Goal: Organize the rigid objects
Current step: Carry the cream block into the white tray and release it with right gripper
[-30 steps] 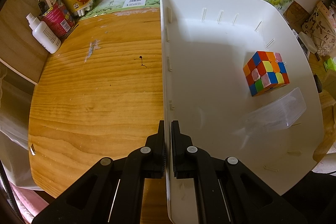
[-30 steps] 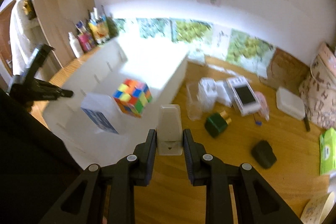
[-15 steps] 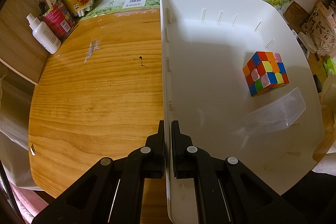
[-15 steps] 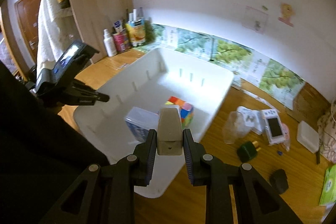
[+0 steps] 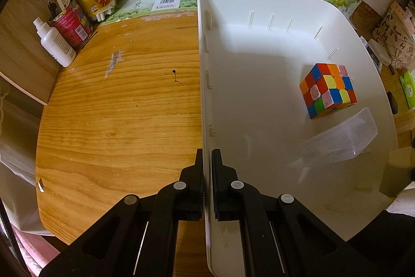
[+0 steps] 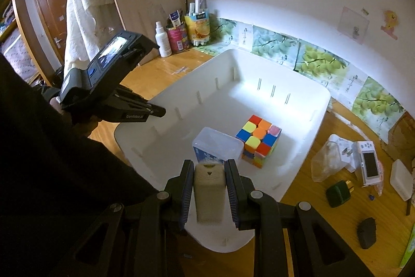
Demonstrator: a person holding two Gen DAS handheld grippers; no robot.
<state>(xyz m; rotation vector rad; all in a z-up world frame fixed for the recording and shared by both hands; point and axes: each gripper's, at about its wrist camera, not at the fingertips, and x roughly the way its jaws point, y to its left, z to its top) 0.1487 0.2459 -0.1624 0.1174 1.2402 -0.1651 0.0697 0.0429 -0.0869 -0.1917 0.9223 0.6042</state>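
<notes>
Your right hand-held gripper (image 6: 209,186) clamps a beige rectangular plastic block (image 6: 209,192) at lower centre — your left hand-held gripper (image 5: 207,173) pinches the white plastic bin's (image 5: 259,95) wall.

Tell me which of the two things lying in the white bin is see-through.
The clear plastic lidded box, lying nearer the right gripper. The multicoloured puzzle cube beside it in the white plastic bin is opaque, with bright tiles.

a lived-in home bedroom – wooden desk (image 6: 166,69), cartoon wall stickers (image 6: 389,20), hanging garment (image 6: 80,17), door (image 6: 52,17)
</notes>
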